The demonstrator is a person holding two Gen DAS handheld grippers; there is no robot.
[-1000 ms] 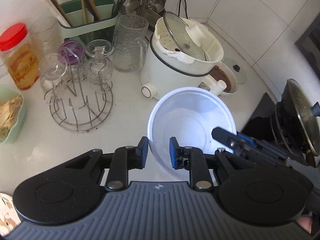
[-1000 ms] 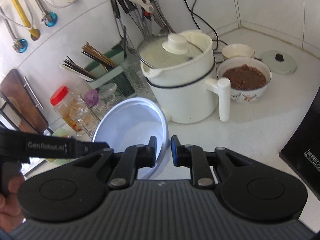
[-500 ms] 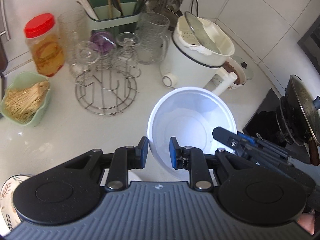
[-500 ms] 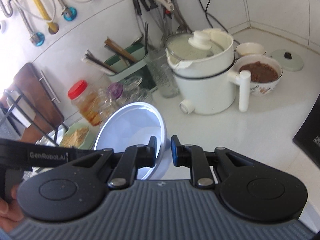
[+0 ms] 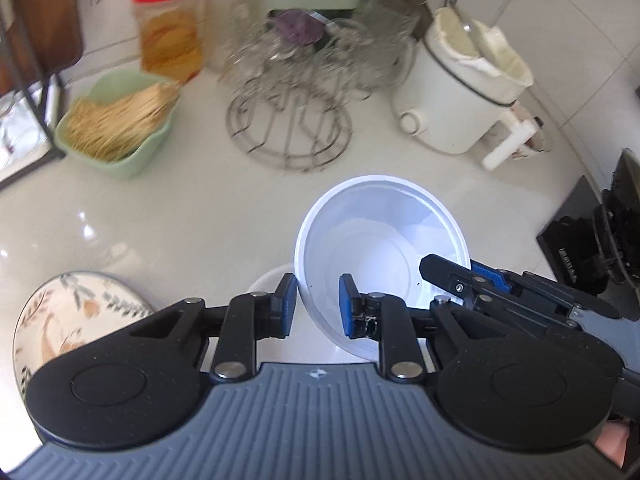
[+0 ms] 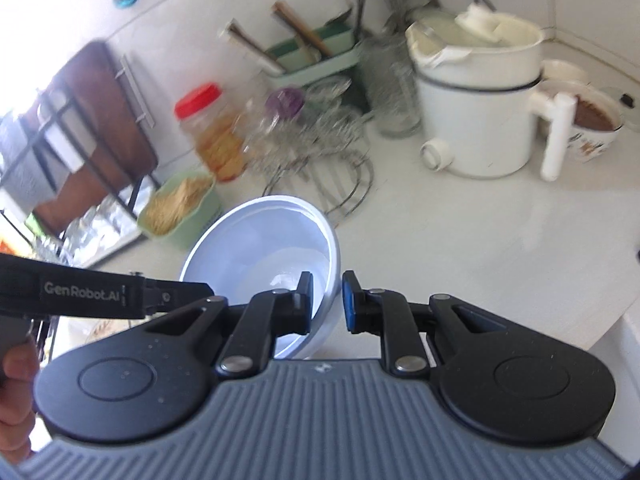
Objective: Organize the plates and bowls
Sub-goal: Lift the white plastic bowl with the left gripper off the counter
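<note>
A white bowl (image 5: pixel 380 248) hangs above the pale counter, held by both grippers. My left gripper (image 5: pixel 318 304) is shut on the bowl's near rim, one pad inside and one outside. My right gripper (image 6: pixel 326 300) is shut on the rim at the bowl's (image 6: pixel 260 248) right side, and its black and blue fingers (image 5: pixel 448 272) show at that edge in the left wrist view. A floral plate (image 5: pixel 60 320) lies on the counter at the lower left. Part of a white rounded piece (image 5: pixel 272 280) shows just below the bowl's left side.
A green dish of noodles (image 5: pixel 116 128), a red-lidded jar (image 5: pixel 168 32) and a wire rack with glasses (image 5: pixel 292 120) stand behind. A white cooker pot (image 5: pixel 464 100) sits back right, a black stove (image 5: pixel 592 248) at the right edge. A hand (image 6: pixel 12 380) holds the left gripper.
Both grippers have carried the bowl leftward along the counter, away from the cooker pot. The green dish and the floral plate have come into the left wrist view.
</note>
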